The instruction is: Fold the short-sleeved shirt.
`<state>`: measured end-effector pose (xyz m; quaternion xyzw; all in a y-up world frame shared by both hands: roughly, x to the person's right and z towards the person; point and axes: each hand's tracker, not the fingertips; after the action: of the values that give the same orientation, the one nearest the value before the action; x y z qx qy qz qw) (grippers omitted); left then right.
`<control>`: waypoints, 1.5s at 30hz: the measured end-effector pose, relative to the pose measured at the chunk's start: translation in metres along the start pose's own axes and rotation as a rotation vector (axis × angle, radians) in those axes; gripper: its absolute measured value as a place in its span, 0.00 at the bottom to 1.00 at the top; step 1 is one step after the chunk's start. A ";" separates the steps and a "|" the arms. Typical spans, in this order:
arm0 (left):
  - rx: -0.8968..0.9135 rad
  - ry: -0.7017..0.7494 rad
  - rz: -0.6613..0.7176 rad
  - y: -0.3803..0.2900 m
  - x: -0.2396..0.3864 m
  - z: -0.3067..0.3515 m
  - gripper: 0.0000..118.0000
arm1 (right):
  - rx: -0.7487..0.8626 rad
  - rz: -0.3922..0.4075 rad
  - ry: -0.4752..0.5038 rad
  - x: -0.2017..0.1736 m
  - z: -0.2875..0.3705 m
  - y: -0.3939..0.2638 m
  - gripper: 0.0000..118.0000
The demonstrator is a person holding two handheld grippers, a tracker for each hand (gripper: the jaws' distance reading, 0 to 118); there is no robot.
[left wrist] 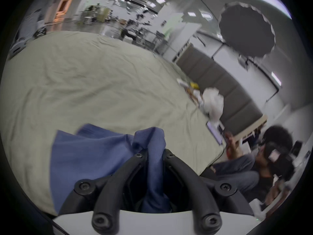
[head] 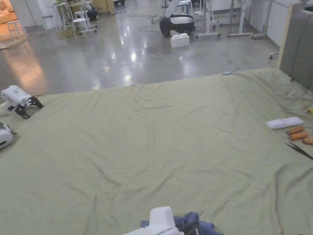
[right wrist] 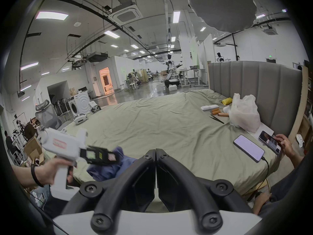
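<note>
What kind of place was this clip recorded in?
Probably a robotics lab or data-collection hall: a bed stands on an open polished concrete floor, with a humanoid robot and a washing machine nearby.

green bedsheet (head: 159, 128), orange cylinders (head: 297, 133), white plastic bag (right wrist: 244, 113), phone (right wrist: 248, 148)

Shirt (left wrist: 94, 155): plain blue, no pattern. Bed sheet (head: 159, 137): pale sage green, plain. Left gripper (left wrist: 155, 151): black jaws, white body. Right gripper (right wrist: 155, 151): same black and white. Headboard (right wrist: 254, 86): grey. Plastic bag (right wrist: 243, 113): white. Floor (head: 122, 55): glossy grey.
</note>
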<state>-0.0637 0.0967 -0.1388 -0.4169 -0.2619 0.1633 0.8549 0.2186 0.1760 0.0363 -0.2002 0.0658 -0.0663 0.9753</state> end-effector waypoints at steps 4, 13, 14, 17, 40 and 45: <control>-0.123 -0.003 -0.045 -0.007 -0.001 -0.028 0.32 | -0.021 -0.003 -0.024 0.005 0.001 -0.007 0.00; 0.092 -0.135 0.262 0.010 -0.048 0.048 0.00 | -0.049 -0.019 -0.003 0.005 -0.003 -0.015 0.00; 0.094 -0.166 0.299 0.006 -0.054 0.037 0.00 | -0.054 -0.023 0.000 0.005 -0.004 -0.016 0.00; -0.012 -0.283 0.365 -0.006 -0.065 0.002 0.00 | -0.069 -0.024 0.002 0.002 -0.006 -0.018 0.00; 0.089 -0.105 0.180 -0.014 -0.049 0.080 1.00 | -0.390 -0.153 0.289 -0.051 -0.168 -0.032 0.00; 0.210 -0.110 0.277 0.002 -0.102 0.124 1.00 | -0.678 -0.035 0.197 -0.067 -0.216 -0.061 0.00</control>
<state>-0.2193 0.1250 -0.1087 -0.3480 -0.2300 0.3286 0.8474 0.1132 0.0489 -0.1291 -0.5063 0.1743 -0.0764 0.8411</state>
